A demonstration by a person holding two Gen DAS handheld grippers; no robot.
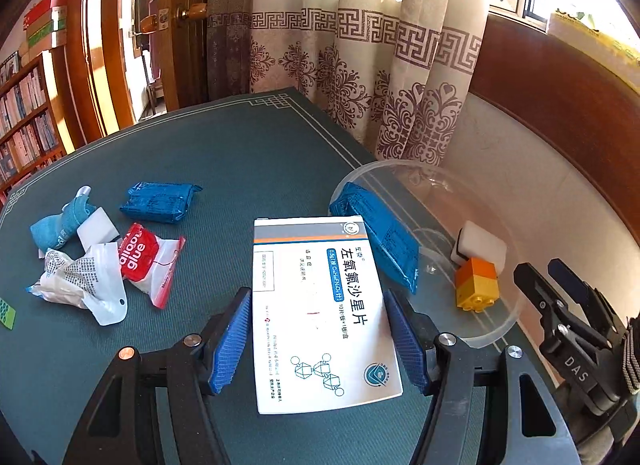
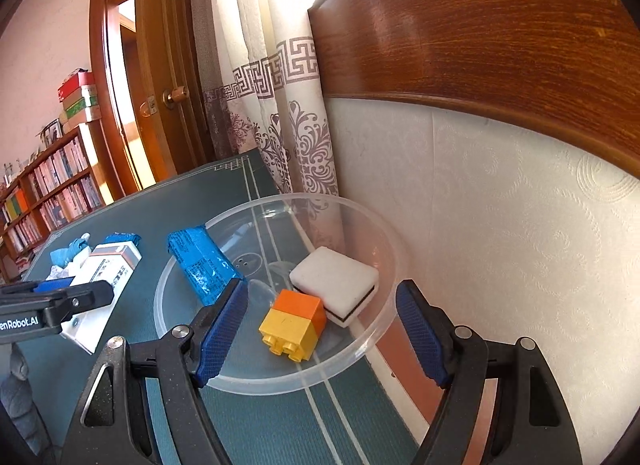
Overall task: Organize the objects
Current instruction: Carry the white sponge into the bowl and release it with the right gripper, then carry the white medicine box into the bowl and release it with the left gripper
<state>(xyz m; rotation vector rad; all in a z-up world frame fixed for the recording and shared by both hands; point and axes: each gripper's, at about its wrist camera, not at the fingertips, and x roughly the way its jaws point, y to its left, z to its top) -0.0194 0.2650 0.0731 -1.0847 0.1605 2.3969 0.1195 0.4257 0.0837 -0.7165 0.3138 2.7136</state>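
My left gripper (image 1: pixel 317 295) is shut on a white medicine box (image 1: pixel 316 345), its blue pads pressed against the two long sides just above the green table mat. To its right stands a clear plastic bowl (image 1: pixel 360 173) with a blue packet (image 1: pixel 380 237) leaning over the near rim. In the right wrist view the bowl (image 2: pixel 384 233) holds a yellow and orange brick (image 2: pixel 292 325) and a white sponge (image 2: pixel 334 273). My right gripper (image 2: pixel 322 285) hangs open over the bowl with nothing between its pads. The blue packet (image 2: pixel 200 261) lies beside its left finger.
On the mat's left lie a second blue packet (image 1: pixel 160 201), a red glue pouch (image 1: pixel 148 261), a crumpled white pouch (image 1: pixel 80 281), a blue bandage roll (image 1: pixel 60 225) and a white block (image 1: pixel 98 227). A wall and curtain (image 2: pixel 304 137) stand close behind the bowl.
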